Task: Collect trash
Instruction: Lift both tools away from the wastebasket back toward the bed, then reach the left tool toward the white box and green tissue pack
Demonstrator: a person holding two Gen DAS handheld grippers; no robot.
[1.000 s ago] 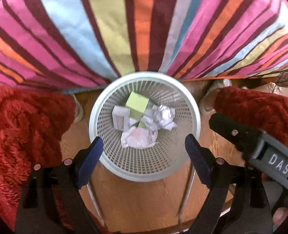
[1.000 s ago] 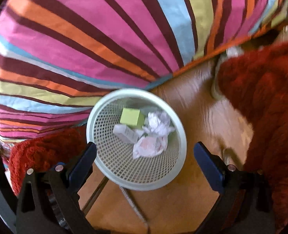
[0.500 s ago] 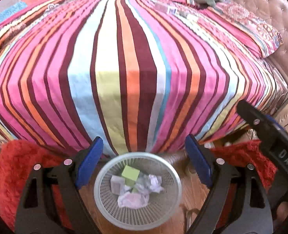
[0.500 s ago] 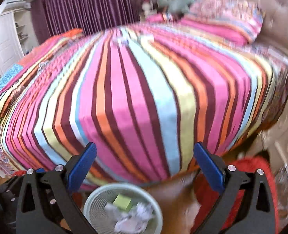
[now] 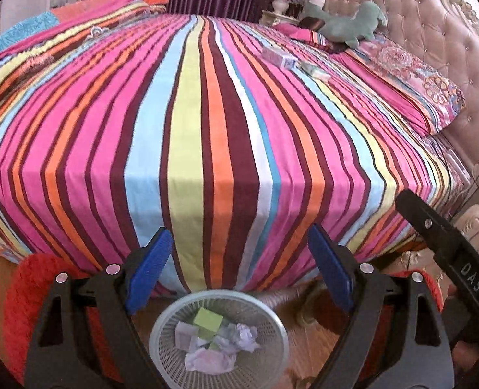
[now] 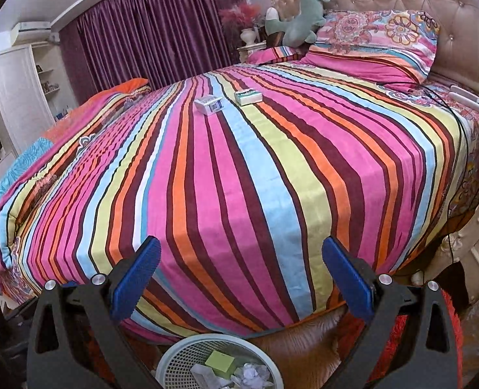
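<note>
Left gripper [image 5: 239, 261] angled down over the striped bed [image 5: 207, 129], fingers spread, empty. Right gripper [image 6: 239, 278] likewise spread, empty. Mesh wastebasket [image 5: 218, 334] below both; two small boxes [image 6: 228, 101] far ahead on the bed.

One mesh wastebasket [image 5: 219, 337] on the floor, one green box [image 5: 209, 320] and several crumpled papers [image 5: 239, 340] inside; two small boxes [image 6: 208, 104] on the bed [image 6: 239, 168]; one plush toy [image 6: 301, 16]; two hand-held grippers [image 5: 237, 269].
</note>
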